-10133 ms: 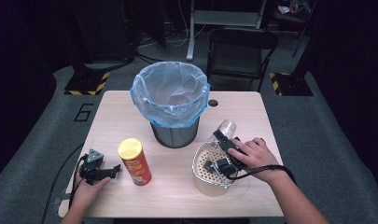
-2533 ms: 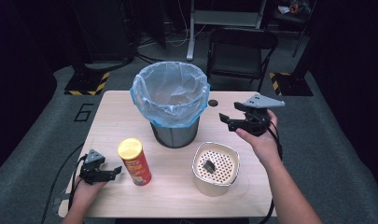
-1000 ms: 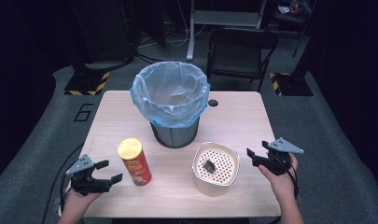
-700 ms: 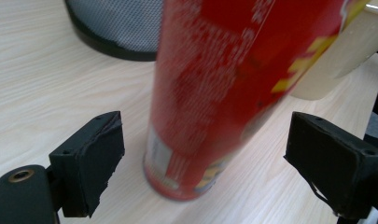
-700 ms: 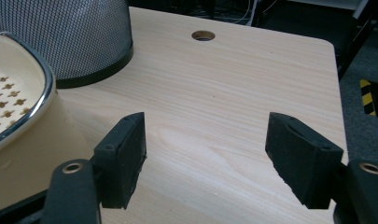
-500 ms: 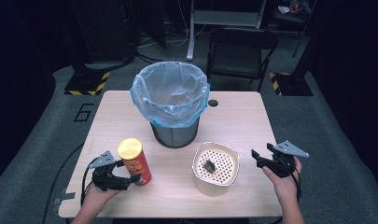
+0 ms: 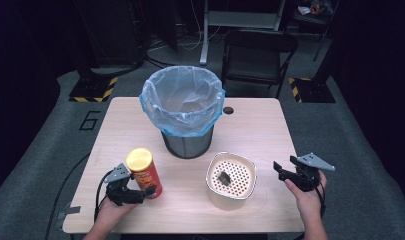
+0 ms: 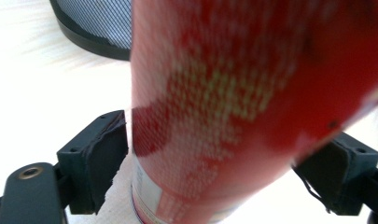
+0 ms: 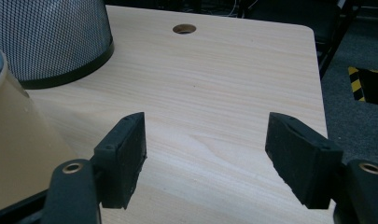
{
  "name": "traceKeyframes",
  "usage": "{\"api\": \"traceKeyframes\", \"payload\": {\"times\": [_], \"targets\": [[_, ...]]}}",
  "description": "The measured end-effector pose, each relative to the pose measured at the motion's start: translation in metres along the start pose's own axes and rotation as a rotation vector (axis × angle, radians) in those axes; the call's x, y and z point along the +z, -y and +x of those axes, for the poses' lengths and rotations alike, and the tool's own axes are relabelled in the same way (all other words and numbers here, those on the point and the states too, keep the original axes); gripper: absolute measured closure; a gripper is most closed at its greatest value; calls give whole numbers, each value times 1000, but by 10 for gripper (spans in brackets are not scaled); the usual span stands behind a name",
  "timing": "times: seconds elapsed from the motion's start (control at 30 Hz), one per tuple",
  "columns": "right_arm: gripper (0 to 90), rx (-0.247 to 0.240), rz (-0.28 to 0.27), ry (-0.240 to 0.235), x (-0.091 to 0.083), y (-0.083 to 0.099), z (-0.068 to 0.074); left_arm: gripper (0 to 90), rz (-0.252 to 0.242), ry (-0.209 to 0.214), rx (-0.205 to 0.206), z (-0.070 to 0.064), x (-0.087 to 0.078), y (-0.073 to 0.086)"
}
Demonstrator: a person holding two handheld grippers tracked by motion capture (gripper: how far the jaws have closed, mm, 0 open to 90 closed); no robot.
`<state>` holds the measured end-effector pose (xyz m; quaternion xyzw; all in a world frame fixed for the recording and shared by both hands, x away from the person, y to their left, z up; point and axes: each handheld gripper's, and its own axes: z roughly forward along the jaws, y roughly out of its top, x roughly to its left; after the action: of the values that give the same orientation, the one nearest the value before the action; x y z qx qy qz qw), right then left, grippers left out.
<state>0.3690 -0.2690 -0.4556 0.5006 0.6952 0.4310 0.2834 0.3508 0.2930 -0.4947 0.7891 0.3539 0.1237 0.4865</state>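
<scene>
Down near the tabletop's front-left corner, the left gripper (image 7: pixel 146 191) is sitting with its jaws wide apart around the base of a tall red cardboard crisp can with a yellow lid (image 7: pixel 144 172); the can is standing upright between them, and the left gripper view is showing a thin gap at one pad (image 8: pixel 102 158). At the front-right edge, the right gripper (image 7: pixel 281 172) is hovering, jaws spread and empty. Between them, a cream perforated plastic container (image 7: pixel 231 181) is standing. Farther back, mid-table, a black mesh bin lined with a blue bag (image 7: pixel 183 110) is resting.
</scene>
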Motion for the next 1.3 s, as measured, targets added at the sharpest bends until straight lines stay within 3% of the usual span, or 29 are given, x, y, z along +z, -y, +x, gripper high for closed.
{"api": "traceKeyframes", "payload": {"times": [0.2, 0.33, 0.5, 0.63, 0.8, 0.83, 1.0, 1.07, 1.13, 1.17, 1.2, 1.3], "targets": [[288, -16, 16, 2, 5, 3, 3, 207, 13, -23, 41, -5, 0, 1], [290, -35, 12, 0, 8, 5, 8, 231, -10, -45, 64, -9, -1, 0], [298, -90, 28, 7, 14, 7, 15, 239, -3, -60, 79, -10, -3, -2], [298, -80, 24, 14, 14, 9, 12, 239, -1, -59, 99, -13, -5, -5], [298, -55, 19, 13, 14, 11, 8, 239, -5, -56, 82, -15, -10, -12], [298, -48, 20, 15, 14, 12, 7, 239, -1, -47, 59, -15, -14, -18], [298, -47, 30, 16, 15, 13, 7, 240, -2, -46, 55, -16, -24, -34], [298, -53, 38, 14, 16, 15, 6, 240, -16, -46, 47, -16, -33, -54], [298, -48, 42, 15, 17, 15, 5, 240, -15, -47, 53, -16, -37, -62], [298, -44, 40, 17, 17, 15, 5, 240, -25, -58, 66, -18, -44, -77], [298, -44, 40, 17, 17, 15, 5, 240, -25, -58, 66, -18, -44, -77], [298, -47, 43, 19, 17, 16, 4, 240, -23, -57, 69, -19, -51, -97]]}}
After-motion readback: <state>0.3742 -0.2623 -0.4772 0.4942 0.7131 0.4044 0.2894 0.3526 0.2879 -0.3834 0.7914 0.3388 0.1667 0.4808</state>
